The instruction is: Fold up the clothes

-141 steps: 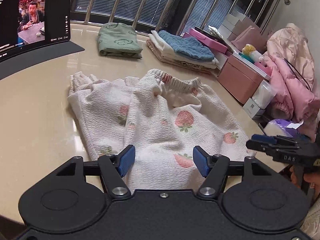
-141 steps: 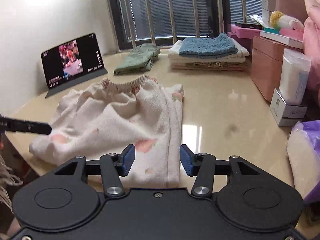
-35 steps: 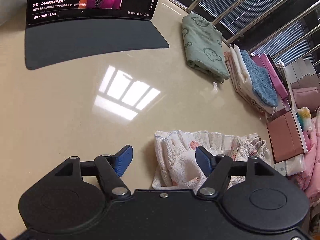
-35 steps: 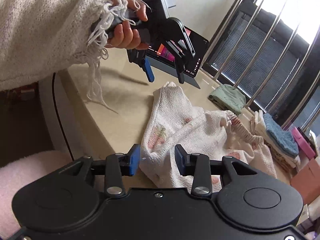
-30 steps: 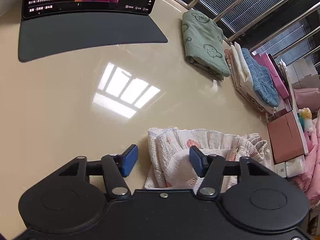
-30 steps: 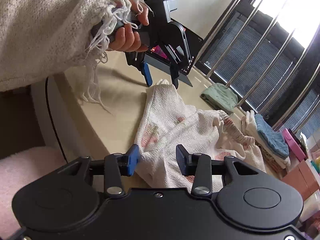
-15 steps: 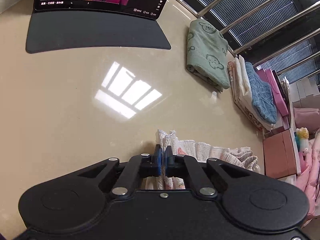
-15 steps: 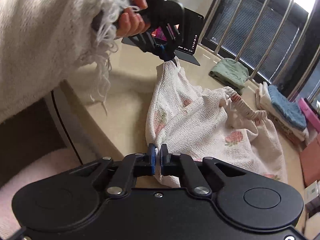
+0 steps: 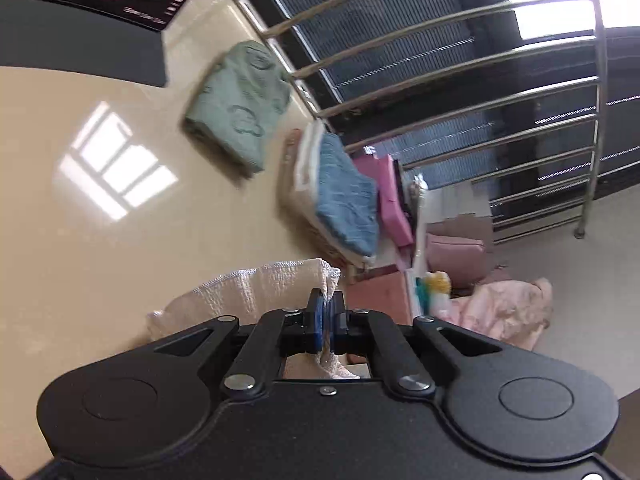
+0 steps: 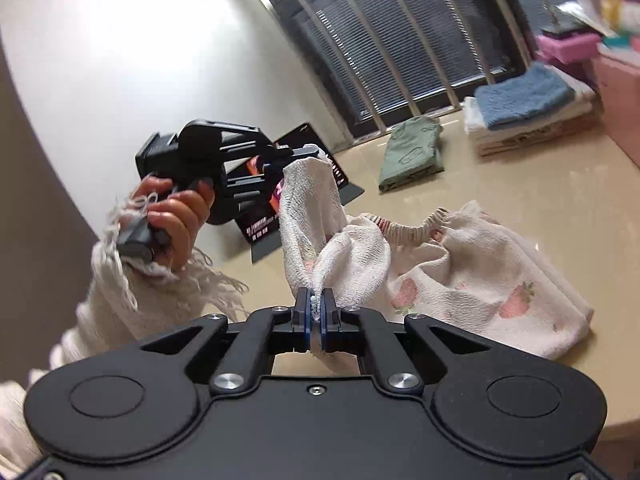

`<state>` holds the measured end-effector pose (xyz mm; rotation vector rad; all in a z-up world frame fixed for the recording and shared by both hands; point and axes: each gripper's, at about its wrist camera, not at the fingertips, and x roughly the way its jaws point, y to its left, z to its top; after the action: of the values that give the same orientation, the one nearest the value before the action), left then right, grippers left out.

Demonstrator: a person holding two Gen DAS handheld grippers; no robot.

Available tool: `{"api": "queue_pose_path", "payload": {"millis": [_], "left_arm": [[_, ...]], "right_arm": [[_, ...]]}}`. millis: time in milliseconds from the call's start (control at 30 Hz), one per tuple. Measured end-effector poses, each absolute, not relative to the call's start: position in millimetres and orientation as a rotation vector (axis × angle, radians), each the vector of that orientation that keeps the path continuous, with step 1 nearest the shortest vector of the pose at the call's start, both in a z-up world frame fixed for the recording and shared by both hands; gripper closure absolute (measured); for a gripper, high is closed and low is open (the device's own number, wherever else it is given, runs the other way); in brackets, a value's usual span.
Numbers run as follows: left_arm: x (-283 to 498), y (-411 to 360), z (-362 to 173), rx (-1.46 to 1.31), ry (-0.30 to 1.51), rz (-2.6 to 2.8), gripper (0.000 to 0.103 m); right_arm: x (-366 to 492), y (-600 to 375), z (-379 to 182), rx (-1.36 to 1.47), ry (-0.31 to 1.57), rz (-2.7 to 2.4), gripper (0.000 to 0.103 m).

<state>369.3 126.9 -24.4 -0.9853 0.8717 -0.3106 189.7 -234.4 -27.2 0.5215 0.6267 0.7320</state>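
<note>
Right gripper (image 10: 316,316) clamped on an edge of the strawberry-print shorts (image 10: 460,276), pale cloth bunched between the blue pads. Left gripper (image 10: 298,156), held in a hand (image 10: 176,216) beneath a frayed knit sleeve (image 10: 120,292), pinched shut on another corner of the same garment and raised higher above the tabletop (image 10: 500,184). From the left wrist view, left gripper (image 9: 327,322) likewise closed on a fold of white textured fabric (image 9: 256,288). One leg lifted and stretched between the two grippers; waistband and remaining leg slumped in loose wrinkles on the tabletop, near its front edge.

Farther back, a green folded garment (image 10: 412,154) lying alone, and just beside it a neat stack of folded clothes (image 10: 528,114) topped with a blue piece, both near the barred window (image 10: 400,40). A tablet (image 10: 304,188) propped behind the lifted cloth; pink boxes (image 9: 394,200) to the far right.

Judged from the scene: several items already folded and set aside, the shorts mid-handling and not folded. Left to do, by appearance: flattening the rumpled cloth, laying one leg over the other, folding it down to a compact shape. Whether this lift serves a shake-out or the fold itself, not clear from the pictures.
</note>
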Motion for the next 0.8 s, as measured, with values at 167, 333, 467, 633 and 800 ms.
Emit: {"api": "queue_pose_path", "payload": {"millis": [167,333,467,633,800], "left_arm": [[407,43,-16,-0.96,0.91,-0.368,0.1],[448,-18,-38,-0.884,0.995,-0.32,0.1],[463,-34,-61,-0.843,1.031,-0.26,0.1],[468,-23,-78,-0.868,1.06,-0.254,0.093],[445,-3,-48,-0.886,0.916,-0.381,0.039]], "right_arm": [[212,-306,-86,0.845,0.678,0.61,0.1],[229,-341,-130,0.962,0.732,0.514,0.1],[246,-351,-155,1.001,0.783,0.479,0.099],[257,-354,-174,1.036,0.832,0.468,0.099],[256,-362,-173,1.025,0.793,0.461,0.093]]}}
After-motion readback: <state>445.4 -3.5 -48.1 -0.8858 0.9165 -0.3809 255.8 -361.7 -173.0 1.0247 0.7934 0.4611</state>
